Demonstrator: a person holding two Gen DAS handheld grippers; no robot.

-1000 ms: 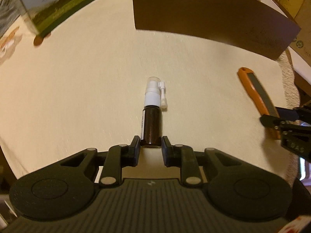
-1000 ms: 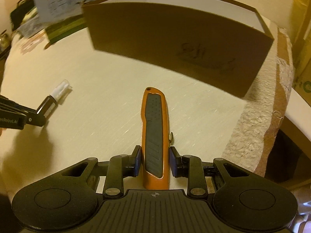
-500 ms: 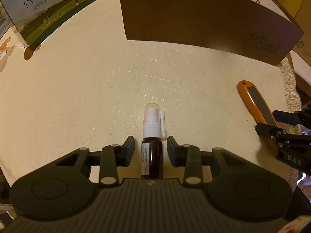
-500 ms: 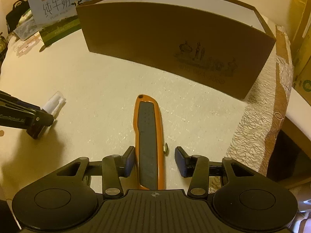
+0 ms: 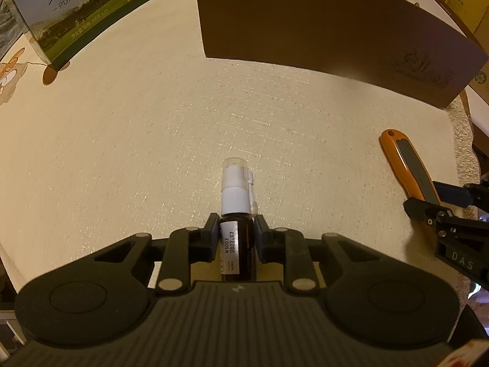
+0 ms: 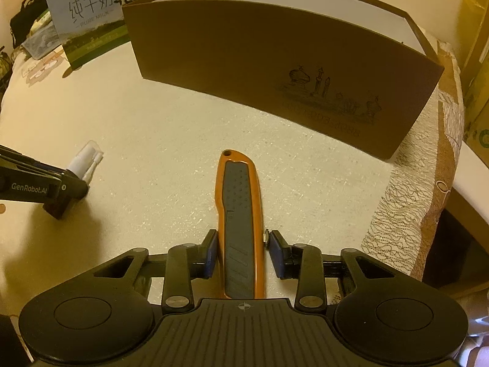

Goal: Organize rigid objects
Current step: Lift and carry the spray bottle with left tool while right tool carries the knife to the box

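A brown spray bottle (image 5: 237,238) with a white nozzle lies on the cream tablecloth. My left gripper (image 5: 237,232) is shut on its body; its nozzle (image 6: 84,159) also shows in the right wrist view. An orange utility knife (image 6: 240,220) with a grey grip lies lengthwise between the fingers of my right gripper (image 6: 243,249). The left pad touches the knife and the right pad stands just beside it, at its small screw. The knife (image 5: 406,165) and the right gripper's fingers (image 5: 428,211) also show in the left wrist view.
A brown cardboard box (image 6: 275,70) with a white inside stands open ahead of both grippers. A Pure Milk carton (image 5: 76,9) stands at the back left. The table edge with a lace cloth (image 6: 428,168) runs along the right. More cartons (image 6: 479,91) stand beyond it.
Both grippers slid forward along their objects. The left jaws closed on the bottle's body. The right jaws opened half a second ago and have narrowed around the knife again.
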